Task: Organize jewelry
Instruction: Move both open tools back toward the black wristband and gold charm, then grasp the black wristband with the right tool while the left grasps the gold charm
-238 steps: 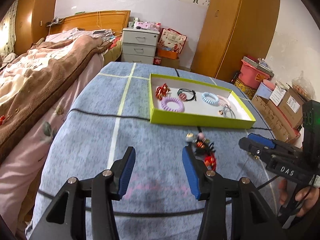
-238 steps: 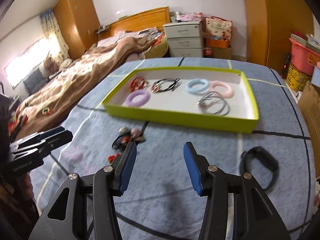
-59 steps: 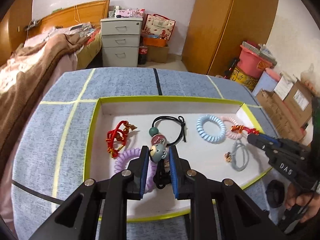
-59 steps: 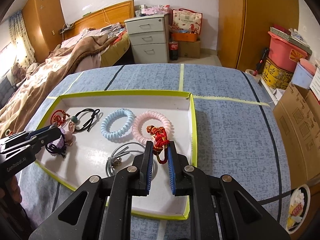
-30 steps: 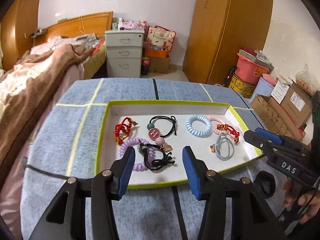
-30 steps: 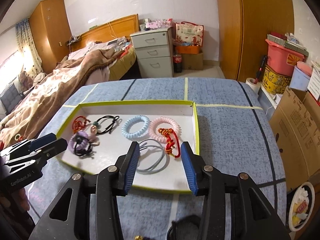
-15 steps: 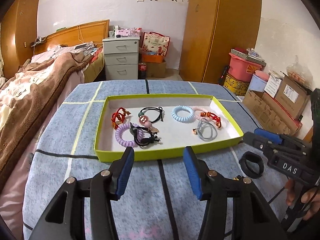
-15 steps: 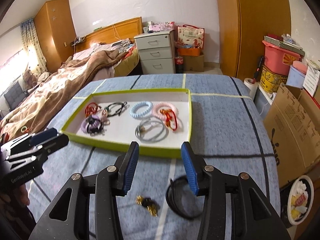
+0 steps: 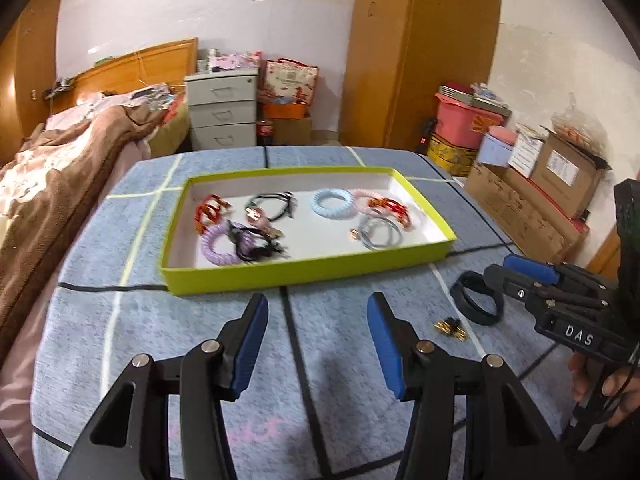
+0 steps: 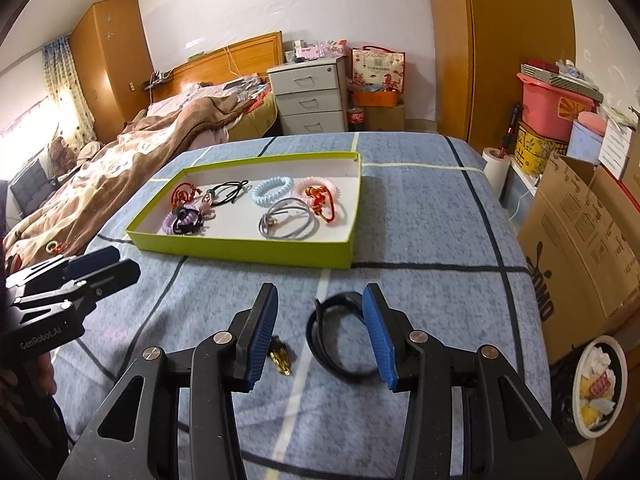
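Observation:
A lime-green tray [image 9: 304,272] [image 10: 244,246] on the blue cloth holds several hair ties and bracelets: purple coil [image 9: 216,246], light blue coil [image 10: 271,191], pink coil [image 10: 316,188], grey tie [image 10: 286,220], red knots. Outside the tray, nearer me, lie a black band [image 10: 340,336] [image 9: 476,300] and a small gold piece [image 10: 280,358] [image 9: 450,326]. My right gripper [image 10: 318,328] is open, with the black band just under its right finger. My left gripper [image 9: 316,336] is open and empty over bare cloth in front of the tray.
The table cloth [image 9: 160,336] has dark and pale grid lines. A bed [image 10: 120,152] lies to the left, cardboard boxes [image 10: 580,240] and a bin [image 10: 596,384] to the right. Grey drawers [image 10: 308,96] stand behind the table.
Both grippers have drawn back from the tray toward the near side of the table. The black band and the gold piece have come into view under the right gripper.

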`<control>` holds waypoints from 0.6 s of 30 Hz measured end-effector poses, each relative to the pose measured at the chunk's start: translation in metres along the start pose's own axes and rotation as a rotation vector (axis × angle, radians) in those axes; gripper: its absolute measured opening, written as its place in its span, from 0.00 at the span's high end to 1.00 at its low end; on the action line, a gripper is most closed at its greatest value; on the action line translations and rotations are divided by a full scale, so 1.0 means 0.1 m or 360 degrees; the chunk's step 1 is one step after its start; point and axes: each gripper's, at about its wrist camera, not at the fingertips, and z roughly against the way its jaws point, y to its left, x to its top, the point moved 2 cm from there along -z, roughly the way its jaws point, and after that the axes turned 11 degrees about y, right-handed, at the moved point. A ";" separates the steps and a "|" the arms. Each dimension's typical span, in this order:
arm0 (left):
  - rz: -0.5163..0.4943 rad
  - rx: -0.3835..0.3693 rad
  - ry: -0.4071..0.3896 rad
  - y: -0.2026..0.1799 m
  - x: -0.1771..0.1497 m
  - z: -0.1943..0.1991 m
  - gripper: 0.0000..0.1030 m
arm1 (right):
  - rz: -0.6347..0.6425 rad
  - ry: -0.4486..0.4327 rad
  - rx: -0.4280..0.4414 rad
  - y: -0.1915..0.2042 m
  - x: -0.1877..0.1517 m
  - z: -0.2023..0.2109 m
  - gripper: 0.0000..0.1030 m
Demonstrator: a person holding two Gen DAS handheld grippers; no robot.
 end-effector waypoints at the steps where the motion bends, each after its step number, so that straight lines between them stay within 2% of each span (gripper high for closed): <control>1: -0.0010 -0.0024 0.0010 -0.03 -0.02 -0.01 0.48 | -0.0006 -0.0001 0.0000 -0.04 -0.02 0.02 0.56; 6: -0.0038 -0.0124 0.0056 -0.17 -0.10 -0.07 0.48 | 0.0007 0.0036 -0.0093 -0.21 -0.08 0.04 0.56; 9: -0.0053 -0.0196 0.0080 -0.26 -0.12 -0.10 0.48 | 0.0004 0.0067 -0.0094 -0.32 -0.10 0.01 0.56; 13: -0.0065 -0.0212 0.0103 -0.35 -0.14 -0.14 0.48 | -0.0007 0.0133 -0.0053 -0.42 -0.09 -0.11 0.56; 18: -0.0057 -0.0212 0.0126 -0.37 -0.15 -0.17 0.45 | 0.0063 0.0216 -0.0100 -0.42 -0.07 -0.27 0.56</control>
